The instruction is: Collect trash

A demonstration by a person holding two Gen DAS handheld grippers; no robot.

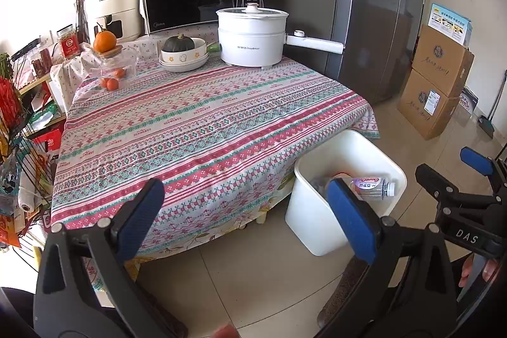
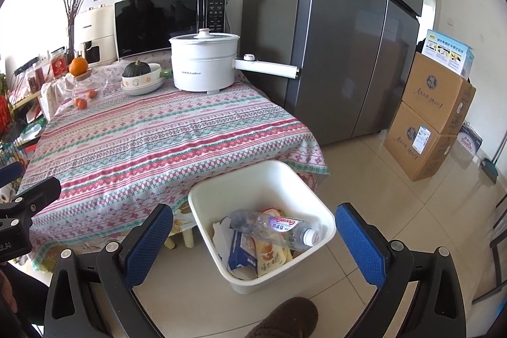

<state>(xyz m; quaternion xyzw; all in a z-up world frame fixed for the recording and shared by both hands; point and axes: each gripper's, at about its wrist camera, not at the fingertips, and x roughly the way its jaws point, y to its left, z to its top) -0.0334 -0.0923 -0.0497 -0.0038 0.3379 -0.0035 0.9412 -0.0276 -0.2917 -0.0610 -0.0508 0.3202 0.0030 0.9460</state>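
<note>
Both of my grippers sit closest to the lenses: the left gripper [image 1: 250, 217] has its blue-padded fingers [image 1: 144, 211] spread wide with nothing between them, and the right gripper [image 2: 256, 246] is spread just as wide, also holding nothing. Just ahead of the right one, on the tiled floor [image 2: 380, 211], stands the white trash bin [image 2: 320, 205], pushed up against the corner of the counter [image 1: 202, 129] with its striped patterned cloth. Inside the bin I see a clear plastic bottle [image 2: 272, 227] lying on its side (purple label, white cap) on top of a yellow snack packet [image 2: 269, 258], a blue carton [image 2: 242, 252] and some torn white paper [image 2: 221, 239]. At the far end of the counter sit a white electric pot [image 1: 252, 35], a bowl holding a dark squash [image 1: 179, 43], and a glass jar with an orange [image 1: 104, 41] on its lid.
</note>
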